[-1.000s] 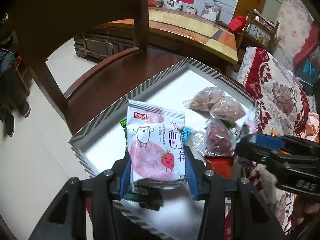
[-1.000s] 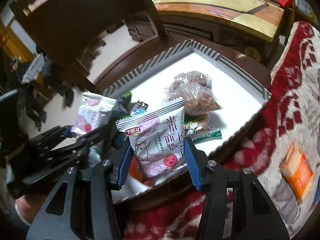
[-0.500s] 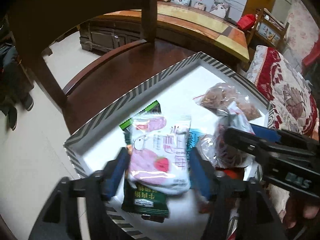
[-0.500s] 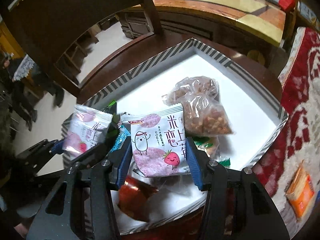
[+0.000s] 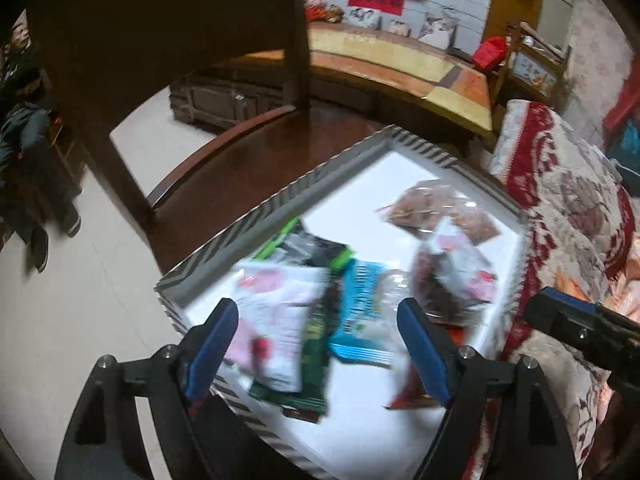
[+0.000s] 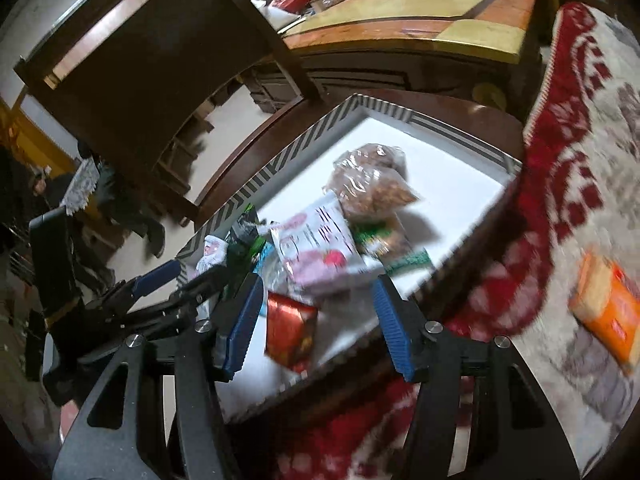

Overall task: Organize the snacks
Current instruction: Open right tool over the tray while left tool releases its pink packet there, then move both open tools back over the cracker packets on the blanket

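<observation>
Lying right of frame centre, the orange packet [image 6: 608,316] (long axis diagonal) is nearer the right tongs [image 6: 316,326]; both tongs are opening, empty.

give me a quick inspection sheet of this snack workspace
surface: striped-rim white tray on a dark wooden chair.
job's things: two pink-and-white packets, one below the left gripper, one ahead of the right gripper; clear nut bags; red packet; green and blue packets.
clutter: orange packet on the red patterned blanket.
grippers: both jaws opening, pads clear of the packets.
cables: nothing seen.
surroundings: wooden table, seated person at far left.
</observation>
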Available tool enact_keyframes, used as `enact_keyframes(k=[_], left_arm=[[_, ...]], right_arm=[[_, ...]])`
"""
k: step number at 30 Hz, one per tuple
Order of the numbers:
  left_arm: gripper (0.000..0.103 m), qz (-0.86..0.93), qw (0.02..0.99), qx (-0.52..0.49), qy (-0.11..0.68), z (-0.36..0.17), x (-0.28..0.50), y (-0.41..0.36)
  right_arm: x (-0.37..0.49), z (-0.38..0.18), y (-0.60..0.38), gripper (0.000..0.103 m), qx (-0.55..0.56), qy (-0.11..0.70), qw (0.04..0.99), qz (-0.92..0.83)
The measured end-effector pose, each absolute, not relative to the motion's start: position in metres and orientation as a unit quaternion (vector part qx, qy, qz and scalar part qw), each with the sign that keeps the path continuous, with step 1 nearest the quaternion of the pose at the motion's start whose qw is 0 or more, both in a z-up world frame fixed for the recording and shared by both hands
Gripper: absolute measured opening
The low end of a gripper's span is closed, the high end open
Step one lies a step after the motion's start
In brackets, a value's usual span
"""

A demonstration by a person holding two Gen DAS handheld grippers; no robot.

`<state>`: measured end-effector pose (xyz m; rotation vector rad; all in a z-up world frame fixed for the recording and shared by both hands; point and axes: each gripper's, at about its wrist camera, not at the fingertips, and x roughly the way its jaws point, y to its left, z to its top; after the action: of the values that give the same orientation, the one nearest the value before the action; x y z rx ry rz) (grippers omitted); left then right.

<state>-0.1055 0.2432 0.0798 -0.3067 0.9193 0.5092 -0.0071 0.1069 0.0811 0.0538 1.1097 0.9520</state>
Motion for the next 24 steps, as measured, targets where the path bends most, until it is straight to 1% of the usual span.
enact_keyframes(k=[4,9,17,24], left_arm=[[0.089,0.216,0.870,-0.130,0.425,0.095,-0.104,0.218],[0.094,0.173,0.884,-0.112,0.421,0.105,-0.090,0.180],[0.094,0.118,0.889,-0.095,0.433,0.106,-0.068,0.124],[0.094,0.076,0.881,-0.089,0.458,0.096,-0.045,0.084]], right_arm=[[-0.011,0.087,0.076,0.057,0.048,0.503,0.747,0.433],[-0.018,0.093,0.030,0.057,0.052,0.492,0.764,0.415],[-0.022,0.092,-0.054,0.057,0.081,0.489,0.787,0.366],[-0.020,0.072,-0.120,0.057,0.096,0.504,0.802,0.306]])
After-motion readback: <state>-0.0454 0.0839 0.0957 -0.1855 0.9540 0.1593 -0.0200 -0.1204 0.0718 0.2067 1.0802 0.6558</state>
